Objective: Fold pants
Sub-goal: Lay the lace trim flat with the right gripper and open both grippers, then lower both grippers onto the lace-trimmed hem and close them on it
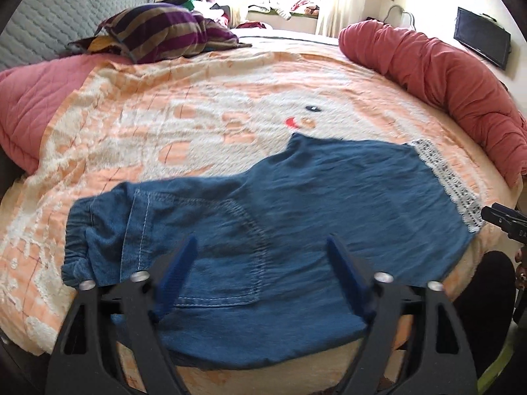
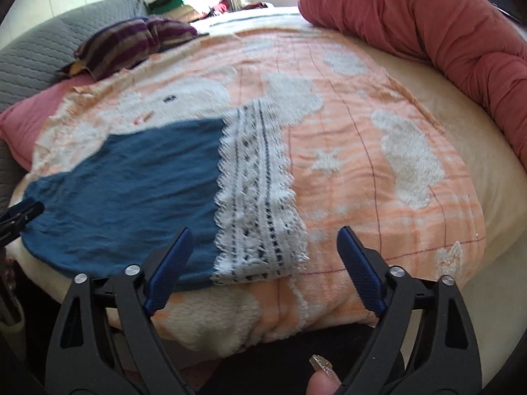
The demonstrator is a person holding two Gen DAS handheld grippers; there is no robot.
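Blue denim pants (image 1: 280,197) lie flat across the near part of an orange and white blanket (image 1: 164,115), folded along their length, with a stitched back pocket (image 1: 227,250) facing up. A white lace cuff (image 2: 260,197) ends the leg on the right. My left gripper (image 1: 262,240) hovers open over the pocket area, nothing between its blue pads. My right gripper (image 2: 265,230) stands open above the lace cuff near the bed's front edge, also holding nothing. The tip of the right gripper (image 1: 500,219) shows at the right edge of the left wrist view.
A rolled red quilt (image 1: 444,79) runs along the right side of the bed. A purple striped pillow (image 1: 158,29) and a grey quilted cover (image 1: 49,23) lie at the far left. A finger (image 2: 321,381) shows at the bottom of the right wrist view.
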